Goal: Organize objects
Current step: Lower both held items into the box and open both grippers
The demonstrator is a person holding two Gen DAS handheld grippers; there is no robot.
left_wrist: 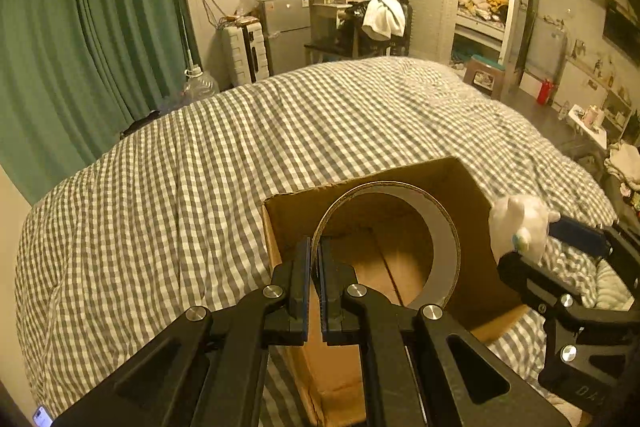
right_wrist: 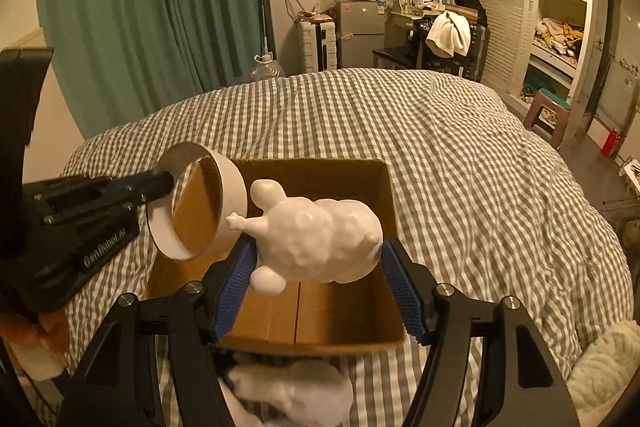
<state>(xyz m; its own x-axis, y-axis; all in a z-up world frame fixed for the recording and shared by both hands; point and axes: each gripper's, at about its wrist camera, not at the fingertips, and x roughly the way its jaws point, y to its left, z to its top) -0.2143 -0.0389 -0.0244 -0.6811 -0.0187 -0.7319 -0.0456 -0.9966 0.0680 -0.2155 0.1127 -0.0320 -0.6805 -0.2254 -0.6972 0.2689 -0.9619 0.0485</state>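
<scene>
Left wrist view first: the left hand-held gripper [left_wrist: 315,259] is clamped tight on the wall of a wide tape roll [left_wrist: 416,227], one blue pad inside the ring, one outside. The roll hangs on edge over the open cardboard box [left_wrist: 472,195], which sits on the gingham bed cover [left_wrist: 200,167]. Through the ring you can see the box's brown floor. Off to the right, the right hand-held gripper [left_wrist: 524,247] comes in with a white plush-looking toy [left_wrist: 516,223] pinched between its fingers, right at the box's right-hand wall.

Over to the right wrist view: the right hand-held gripper [right_wrist: 318,267] has its blue pads pressed on either side of the white toy [right_wrist: 320,239], a lumpy, lamb-like figure with stubby limbs, held in the air above the cardboard box [right_wrist: 384,187]. The box lies open on the bed cover [right_wrist: 460,147], its bottom seam showing. On the left, the left hand-held gripper [right_wrist: 172,183] grips the tape roll [right_wrist: 200,203] by its rim, the roll tilted over the box's left side, just beside the toy's limb. Another white object [right_wrist: 296,395] lies blurred on the cover below the gripper.
</scene>
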